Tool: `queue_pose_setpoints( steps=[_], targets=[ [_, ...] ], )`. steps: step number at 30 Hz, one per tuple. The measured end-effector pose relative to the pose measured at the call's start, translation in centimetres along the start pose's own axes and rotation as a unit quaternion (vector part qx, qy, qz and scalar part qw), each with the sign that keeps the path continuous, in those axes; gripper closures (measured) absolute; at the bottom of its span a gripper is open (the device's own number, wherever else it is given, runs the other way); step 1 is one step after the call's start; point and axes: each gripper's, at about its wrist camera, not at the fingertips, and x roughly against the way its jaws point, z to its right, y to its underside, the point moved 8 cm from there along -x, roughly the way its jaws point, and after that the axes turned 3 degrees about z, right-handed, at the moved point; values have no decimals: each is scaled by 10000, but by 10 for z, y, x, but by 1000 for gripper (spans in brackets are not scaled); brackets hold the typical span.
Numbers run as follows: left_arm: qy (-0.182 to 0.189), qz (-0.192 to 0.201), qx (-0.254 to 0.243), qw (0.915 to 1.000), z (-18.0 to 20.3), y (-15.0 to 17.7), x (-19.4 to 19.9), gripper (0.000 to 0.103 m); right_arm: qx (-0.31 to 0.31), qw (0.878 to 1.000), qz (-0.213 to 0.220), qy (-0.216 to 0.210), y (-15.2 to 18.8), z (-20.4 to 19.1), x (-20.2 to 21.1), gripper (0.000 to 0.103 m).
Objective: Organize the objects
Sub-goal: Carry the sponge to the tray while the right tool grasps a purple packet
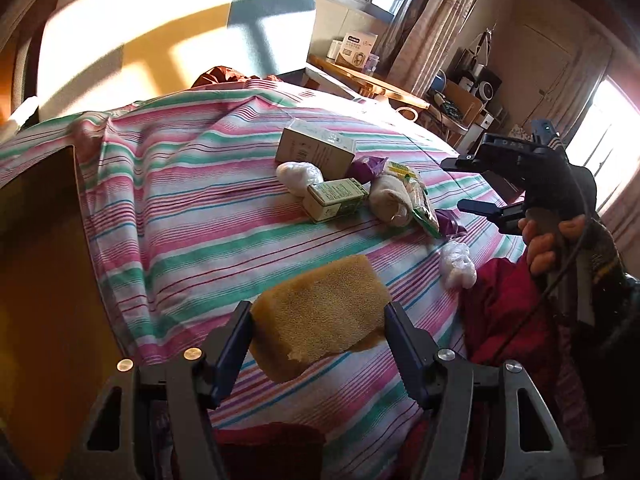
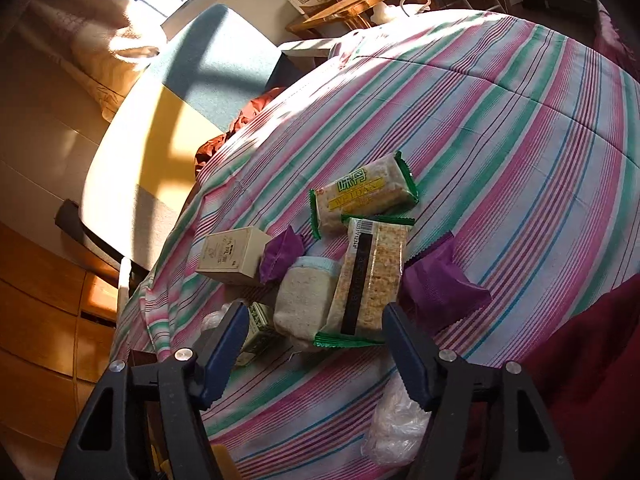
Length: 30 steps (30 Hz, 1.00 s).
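Note:
My left gripper [image 1: 319, 309] is shut on a tan sponge [image 1: 320, 292], held just above the striped sheet [image 1: 180, 208]. Farther up the bed lies a pile: a beige box [image 1: 316, 146], a small green box [image 1: 336, 198], a rolled sock [image 1: 388, 200], purple wrappers and white plastic bundles [image 1: 298, 174]. In the left wrist view my right gripper [image 1: 456, 185] hovers right of the pile, open and empty. From the right wrist view, my right gripper [image 2: 315, 312] looks down on the sock [image 2: 304, 304], two cracker packets [image 2: 362, 198] [image 2: 370, 280] and the beige box [image 2: 232, 254].
A wooden cabinet [image 1: 40, 260] borders the bed on the left. A pale sunlit table [image 1: 160, 32] stands behind the bed, and a wooden desk [image 1: 360, 76] with a carton sits by the window. Dark red cloth [image 1: 504, 312] lies at the bed's right edge.

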Motion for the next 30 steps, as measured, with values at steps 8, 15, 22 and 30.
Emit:
queue_pose_setpoints(
  steps=[8,15,22,30],
  targets=[
    [4,166,108,9998,-7,3,23,37,246,9920,-136,1228,-28,28,-15,44],
    [86,192,135,9997,-4,3,26,37,541,9798,-757,1772,-26,49,-29,45],
    [134,250,125,9995,-1,2,32,37,1199,9552,-1410,2311,-10,46,-50,53],
    [62,453,215,9987,-7,-2,50,37,1227,9553,-1491,2239,-7,47,-52,67]
  ],
)
